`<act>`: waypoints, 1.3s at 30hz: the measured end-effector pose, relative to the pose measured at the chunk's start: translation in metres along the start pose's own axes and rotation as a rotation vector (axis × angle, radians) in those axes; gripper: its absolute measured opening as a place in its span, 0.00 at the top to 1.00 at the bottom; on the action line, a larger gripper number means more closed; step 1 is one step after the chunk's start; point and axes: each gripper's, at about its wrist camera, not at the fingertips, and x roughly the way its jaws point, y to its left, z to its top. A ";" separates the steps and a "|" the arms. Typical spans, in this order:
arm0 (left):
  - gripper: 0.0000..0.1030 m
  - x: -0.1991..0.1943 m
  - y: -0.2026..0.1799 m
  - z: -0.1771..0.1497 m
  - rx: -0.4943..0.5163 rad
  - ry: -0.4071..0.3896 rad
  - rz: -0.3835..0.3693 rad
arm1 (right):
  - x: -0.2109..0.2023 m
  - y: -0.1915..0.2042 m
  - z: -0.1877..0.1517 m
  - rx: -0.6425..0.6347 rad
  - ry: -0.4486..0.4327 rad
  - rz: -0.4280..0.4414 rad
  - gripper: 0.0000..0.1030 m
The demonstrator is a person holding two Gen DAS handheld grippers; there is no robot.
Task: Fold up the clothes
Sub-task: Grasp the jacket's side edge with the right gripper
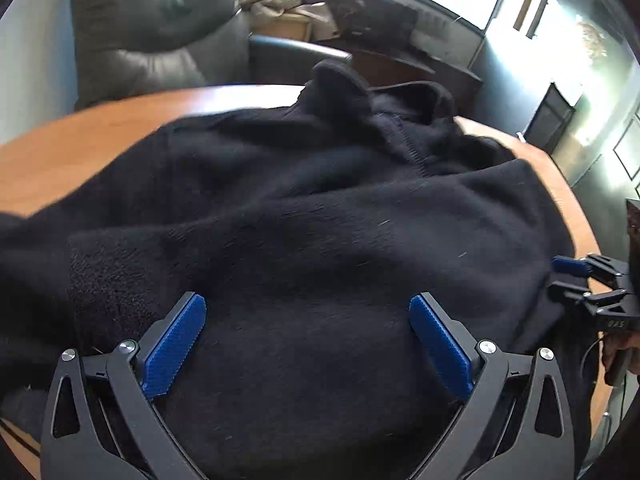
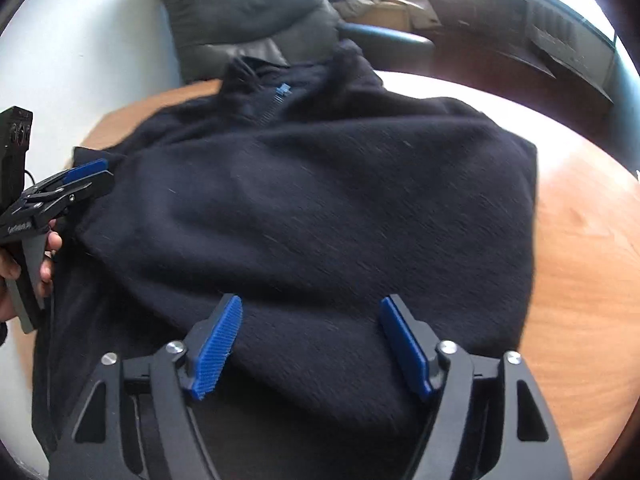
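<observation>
so both grippers are hanging over the near edge of the dark fleece pullover (image 1: 320,208), looking along it toward the collar

nearest thing in the left wrist view is the left gripper (image 1: 308,344), its 2 blue-padded fingers (image 1: 176,346) spread wide apart with nothing between them, just fleece underneath. Same story in the right wrist view: right gripper (image 2: 310,346) with fingers apart, not pinching anything, hovering over the hem end

each gripper also shows up in the other's view at the side. In the right view the left one sits at the left edge of the garment, held by a hand (image 2: 24,264), and it looks about level with the right one, so neither is clearly nearer

the pullover lies spread on the round wooden tabletop (image 2: 580,264), long axis running straight away from the fingers: hem close, zip and collar (image 2: 280,92) at the far end. The right side edge looks straight and doubled under, like a side panel or sleeve is already turned in, but it's too dark and blurry to be sure. The left side is looser and rumpled, spilling toward the tabletop edge

past the collar there's a grey leather armchair (image 1: 160,28)

my guess is whatever comes next hinges on that hem-to-collar axis
</observation>
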 end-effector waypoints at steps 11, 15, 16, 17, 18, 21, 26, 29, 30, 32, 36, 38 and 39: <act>0.00 -0.033 0.006 -0.030 0.128 -0.098 -0.103 | -0.045 -0.019 -0.022 -0.073 -0.197 -0.180 0.37; 0.00 -0.013 0.003 -0.045 0.147 -0.034 -0.026 | -0.029 -0.024 -0.047 -0.115 -0.146 -0.161 0.36; 0.00 -0.011 0.002 -0.049 0.157 -0.040 -0.008 | -0.026 -0.025 -0.052 -0.126 -0.141 -0.177 0.37; 0.00 -0.010 0.001 -0.050 0.155 -0.029 0.003 | -0.026 -0.025 -0.053 -0.131 -0.154 -0.193 0.37; 0.00 -0.010 0.002 -0.050 0.140 -0.028 0.012 | -0.027 -0.026 -0.054 -0.134 -0.164 -0.204 0.37; 0.00 -0.007 -0.006 -0.050 0.116 -0.023 0.039 | -0.025 -0.037 -0.059 -0.124 -0.186 -0.246 0.23; 0.00 -0.007 -0.031 -0.036 0.121 -0.036 0.027 | -0.050 -0.063 -0.062 -0.050 -0.176 -0.156 0.24; 0.00 -0.003 -0.037 -0.026 0.093 -0.044 -0.003 | -0.081 -0.047 -0.068 -0.136 -0.231 -0.140 0.27; 0.00 -0.002 -0.037 -0.028 0.101 -0.028 0.006 | -0.089 -0.044 -0.071 -0.151 -0.244 -0.151 0.27; 0.00 0.000 -0.036 -0.033 0.120 0.004 0.025 | -0.091 -0.045 -0.082 -0.173 -0.210 -0.199 0.27; 0.00 -0.013 -0.059 -0.025 0.177 -0.021 -0.030 | -0.072 -0.046 -0.103 -0.279 -0.115 -0.278 0.43; 0.00 -0.016 -0.077 -0.020 0.233 -0.045 -0.049 | -0.071 -0.045 -0.101 -0.309 -0.130 -0.323 0.61; 0.00 -0.017 -0.086 -0.018 0.261 -0.057 -0.058 | -0.071 -0.046 -0.099 -0.311 -0.139 -0.346 0.66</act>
